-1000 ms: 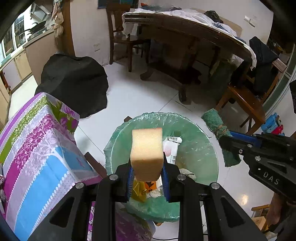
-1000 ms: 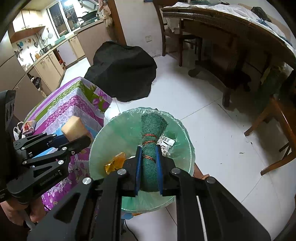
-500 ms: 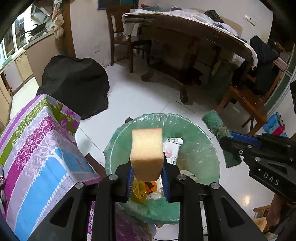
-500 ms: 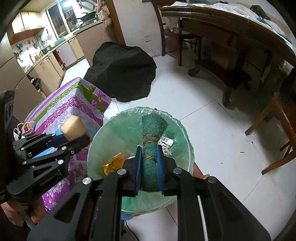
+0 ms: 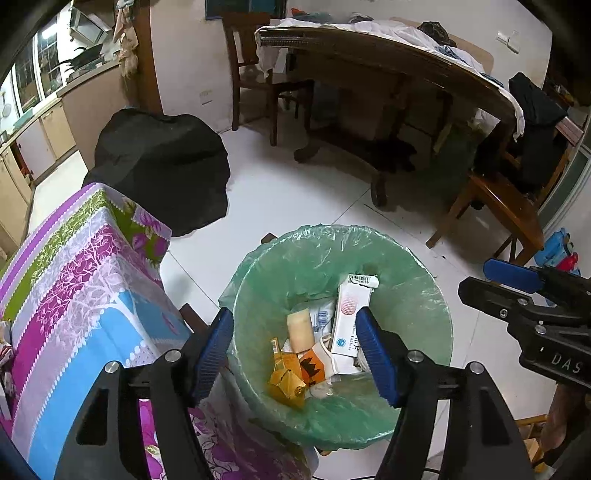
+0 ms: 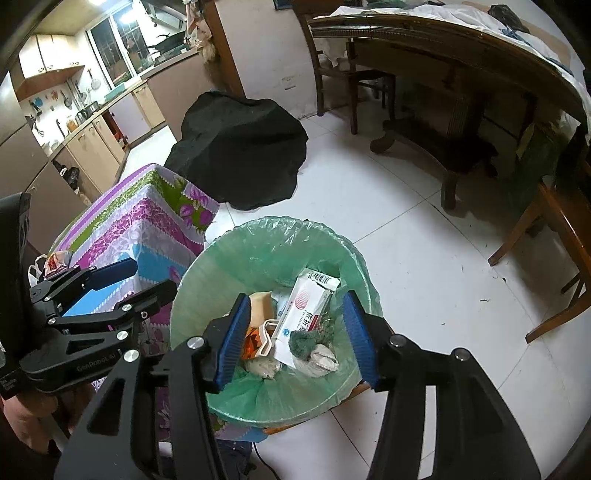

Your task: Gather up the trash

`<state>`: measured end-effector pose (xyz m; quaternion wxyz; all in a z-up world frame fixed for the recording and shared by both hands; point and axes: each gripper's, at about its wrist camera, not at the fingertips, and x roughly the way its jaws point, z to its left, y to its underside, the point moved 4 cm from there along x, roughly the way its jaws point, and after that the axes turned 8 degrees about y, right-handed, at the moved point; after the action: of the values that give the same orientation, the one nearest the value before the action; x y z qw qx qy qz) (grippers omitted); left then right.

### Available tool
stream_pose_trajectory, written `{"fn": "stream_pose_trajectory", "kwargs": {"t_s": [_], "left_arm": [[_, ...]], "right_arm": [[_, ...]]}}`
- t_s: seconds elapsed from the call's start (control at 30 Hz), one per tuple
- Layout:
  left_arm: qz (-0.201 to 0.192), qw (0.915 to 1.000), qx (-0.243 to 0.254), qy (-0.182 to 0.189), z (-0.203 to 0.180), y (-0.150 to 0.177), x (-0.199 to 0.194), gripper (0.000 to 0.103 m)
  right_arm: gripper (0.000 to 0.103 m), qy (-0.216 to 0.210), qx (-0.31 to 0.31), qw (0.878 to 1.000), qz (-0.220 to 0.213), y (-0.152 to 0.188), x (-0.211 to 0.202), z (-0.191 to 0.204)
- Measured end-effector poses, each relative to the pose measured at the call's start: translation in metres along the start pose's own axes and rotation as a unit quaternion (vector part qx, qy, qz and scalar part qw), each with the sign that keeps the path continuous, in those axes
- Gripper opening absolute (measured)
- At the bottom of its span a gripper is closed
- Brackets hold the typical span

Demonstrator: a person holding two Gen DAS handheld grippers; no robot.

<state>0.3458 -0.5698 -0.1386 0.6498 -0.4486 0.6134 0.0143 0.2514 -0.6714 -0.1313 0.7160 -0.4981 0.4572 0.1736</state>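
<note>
Hovering over the round bin lined with a green plastic bag point(image 5: 424, 273), you hold both the left gripper point(image 5: 295, 350) and the right gripper point(image 6: 293, 338) spread wide and empty. Your yellow foam sponge point(image 5: 300, 329) and rolled green scouring pad point(image 6: 302, 344) lie inside among wrappers, so nothing spills onto the white tiled floor point(image 5: 295, 199).

Indoor light is moderate and cool; the white floor point(image 5: 303, 192) shines softly. A bright ceiling lamp point(image 6: 96, 3) glares. Fisheye bending curves the edges, with dark corners; focus stays sharp.
</note>
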Motion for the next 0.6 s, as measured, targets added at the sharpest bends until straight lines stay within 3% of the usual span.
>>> {"fn": "stream_pose_trajectory", "kwargs": {"t_s": [0.33, 0.4, 0.6], "left_arm": [[-0.004, 1.0, 0.006, -0.001, -0.002, 0.005, -0.004, 0.069], [-0.005, 1.0, 0.005, 0.0, -0.001, 0.006, -0.005, 0.069], [-0.009, 0.9999, 0.005, -0.001, 0.0, 0.01, -0.01, 0.069]], "right_arm": [[0.06, 0.01, -0.004, 1.0, -0.023, 0.006, -0.009, 0.004], [0.067, 0.015, -0.004, 0.999, -0.034, 0.007, -0.014, 0.004], [0.074, 0.02, -0.004, 0.998, -0.056, 0.014, -0.025, 0.004]]}}
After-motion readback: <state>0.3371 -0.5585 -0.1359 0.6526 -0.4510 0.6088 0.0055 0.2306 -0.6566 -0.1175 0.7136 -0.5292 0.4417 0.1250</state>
